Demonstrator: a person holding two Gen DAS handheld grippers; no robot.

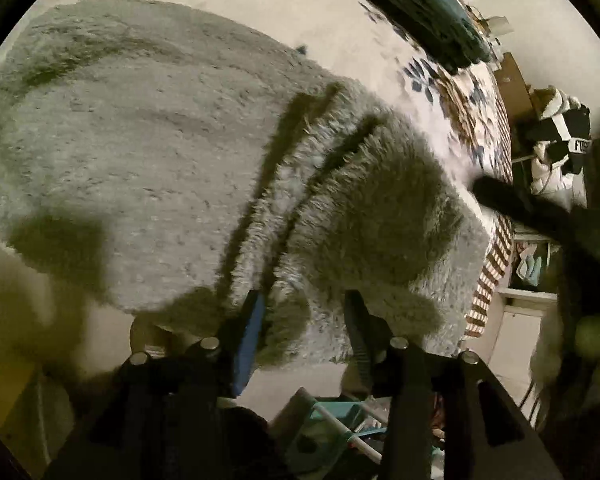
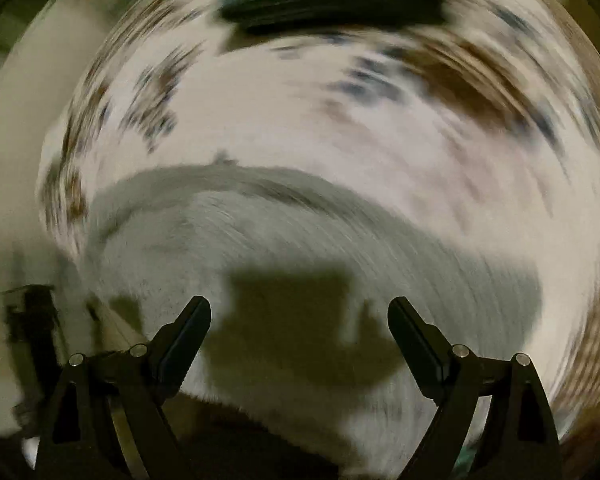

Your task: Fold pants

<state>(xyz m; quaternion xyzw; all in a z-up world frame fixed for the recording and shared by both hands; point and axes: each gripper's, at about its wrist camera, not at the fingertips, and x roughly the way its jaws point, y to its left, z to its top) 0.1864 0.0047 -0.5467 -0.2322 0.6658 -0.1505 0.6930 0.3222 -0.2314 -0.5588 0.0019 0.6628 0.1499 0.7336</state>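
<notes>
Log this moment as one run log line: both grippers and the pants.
left gripper: open, above grey fuzzy pants | right gripper: open, empty, view motion-blurred | pants: lying on floral bedspread

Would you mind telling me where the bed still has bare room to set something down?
Bare bedspread lies between the fuzzy grey pants and the dark green folded pile at the far edge. The near side is crowded: the pants fill it, and clutter sits past the edge.

Bare sheet (image 1: 332, 24) lies open along the left view's top; a dark stack (image 1: 412, 4) blocks the upper right. Floor clutter (image 1: 332, 424) crowds the bottom. The right view is probably too blurred to judge.
</notes>
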